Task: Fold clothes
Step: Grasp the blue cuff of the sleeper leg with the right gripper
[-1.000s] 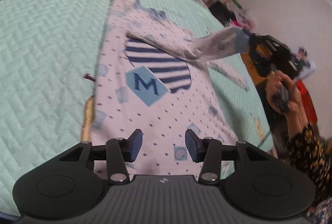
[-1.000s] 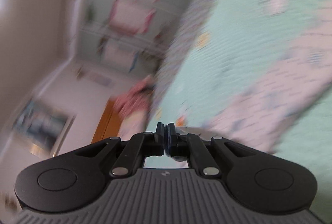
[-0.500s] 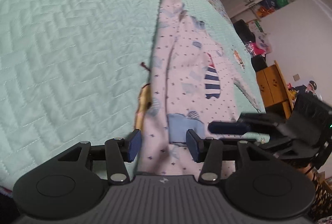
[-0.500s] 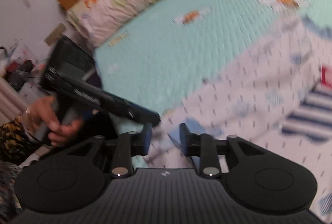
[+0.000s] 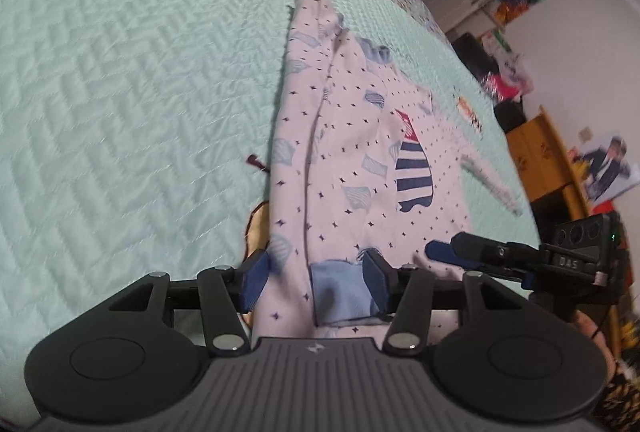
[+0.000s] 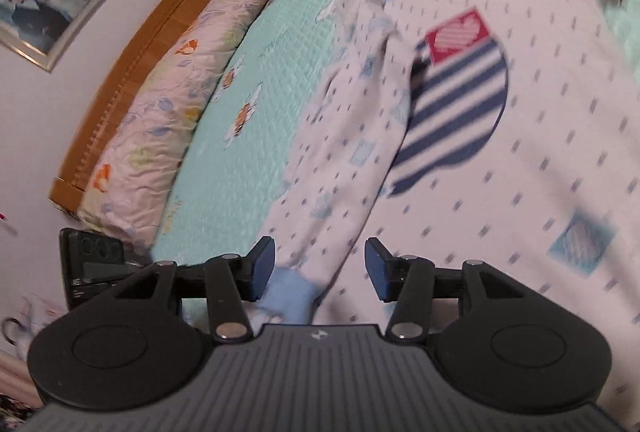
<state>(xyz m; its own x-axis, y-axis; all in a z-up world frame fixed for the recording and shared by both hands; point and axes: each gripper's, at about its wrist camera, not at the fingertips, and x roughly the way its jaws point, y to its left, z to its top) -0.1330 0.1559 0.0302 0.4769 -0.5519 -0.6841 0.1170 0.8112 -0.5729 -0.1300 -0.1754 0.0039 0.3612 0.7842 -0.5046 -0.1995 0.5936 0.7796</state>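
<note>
Nearest you, your left gripper (image 5: 316, 282) stands about half open with the pale blue cuff (image 5: 340, 292) of the folded-in sleeve lying between its pads, gripping nothing; its jaws have just been widening. Your right gripper (image 6: 320, 270) has just been opening too and now stands half open over the same cuff (image 6: 288, 296), holding nothing. If either pad drags as you pull away, I judge the cuff will slide off the body and undo the fold, so lift clear before moving sideways.

The top (image 5: 360, 159) lies flat on the green quilt (image 5: 120, 91), white with small dark marks and a striped patch (image 5: 414, 177). The sleeve (image 5: 296, 135) lies folded lengthwise over the body; soft knit like this can spring back or wrinkle when let go.

Further off, the other sleeve (image 5: 490, 179) trails loose toward the bed's edge. Reaching for it across the shirt risks rucking the body; a one-layer pinch could also pull the whole garment askew.
</note>
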